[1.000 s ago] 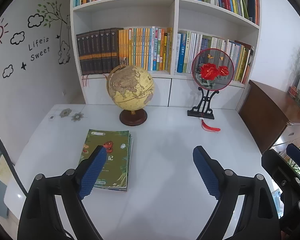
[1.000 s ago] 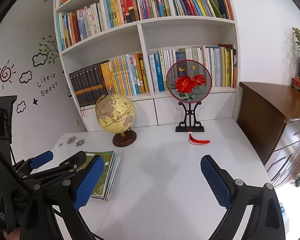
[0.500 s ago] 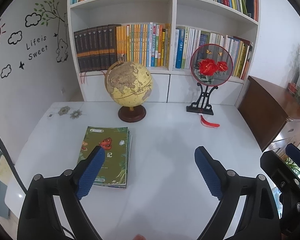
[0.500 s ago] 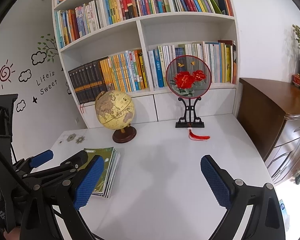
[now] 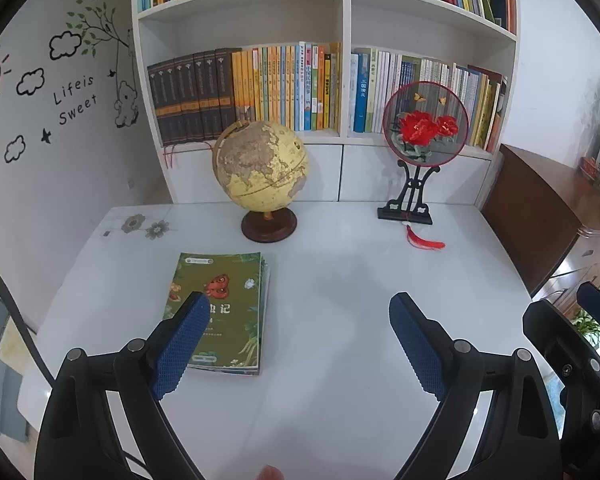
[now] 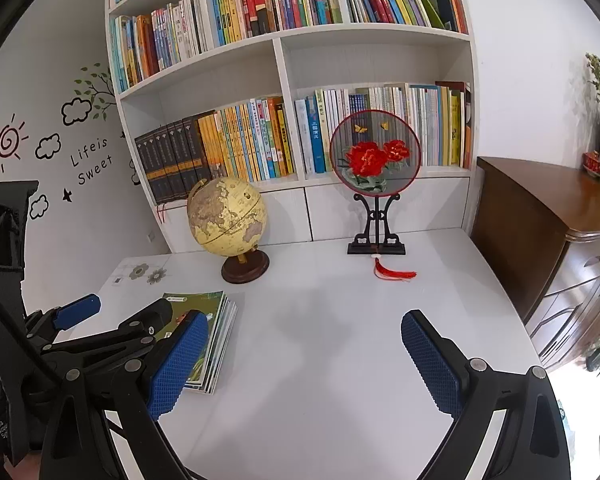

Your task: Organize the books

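Observation:
A small stack of thin green-covered books [image 5: 228, 304] lies flat on the white table [image 5: 340, 360], left of centre; in the right wrist view the same stack of books [image 6: 216, 324] shows with its page edges fanned. My left gripper [image 5: 300, 308] hovers above the table, open, nothing between its blue pads; its left pad overlaps the stack's near corner in the picture. My right gripper [image 6: 304, 326] is open and empty too, to the right of the left one. The left gripper [image 6: 128, 320] appears at the left edge of the right wrist view.
A yellow globe [image 5: 260, 172] on a brown base stands behind the stack. A round red-flower fan on a black stand [image 5: 420, 128] with a red tassel [image 5: 424, 242] sits at the back right. A white bookshelf [image 5: 340, 80] full of upright books lines the wall. A wooden cabinet [image 5: 548, 216] borders the right.
Both views have tilted slightly, so the shelf and table sit a little lower in frame. Both grippers stay open and the books have not moved.

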A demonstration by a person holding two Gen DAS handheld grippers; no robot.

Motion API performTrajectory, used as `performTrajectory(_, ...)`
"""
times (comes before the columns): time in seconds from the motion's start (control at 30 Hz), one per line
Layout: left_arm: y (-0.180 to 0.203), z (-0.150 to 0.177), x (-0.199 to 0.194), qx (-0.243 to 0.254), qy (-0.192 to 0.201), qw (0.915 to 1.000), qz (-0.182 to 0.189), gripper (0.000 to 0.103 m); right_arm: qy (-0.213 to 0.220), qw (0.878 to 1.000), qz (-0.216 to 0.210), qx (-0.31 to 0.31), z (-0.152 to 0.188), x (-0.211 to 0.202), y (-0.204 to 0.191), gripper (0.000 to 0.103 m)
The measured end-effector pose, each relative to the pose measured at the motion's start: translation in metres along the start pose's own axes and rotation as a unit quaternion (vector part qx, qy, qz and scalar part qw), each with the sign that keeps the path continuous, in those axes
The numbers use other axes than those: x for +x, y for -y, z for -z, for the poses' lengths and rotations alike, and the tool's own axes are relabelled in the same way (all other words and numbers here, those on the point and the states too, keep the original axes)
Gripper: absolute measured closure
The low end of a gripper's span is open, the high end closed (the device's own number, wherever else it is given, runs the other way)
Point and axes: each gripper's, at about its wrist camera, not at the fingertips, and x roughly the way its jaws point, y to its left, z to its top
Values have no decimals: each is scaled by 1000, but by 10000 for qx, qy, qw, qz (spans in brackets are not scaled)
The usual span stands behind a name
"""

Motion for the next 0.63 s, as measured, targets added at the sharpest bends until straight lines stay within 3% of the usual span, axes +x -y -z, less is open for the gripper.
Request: performTrajectory(0.63, 8, 1, 2, 218, 53, 9996, -190, 12, -130, 9999, 30, 41, 3, 5, 1, 6)
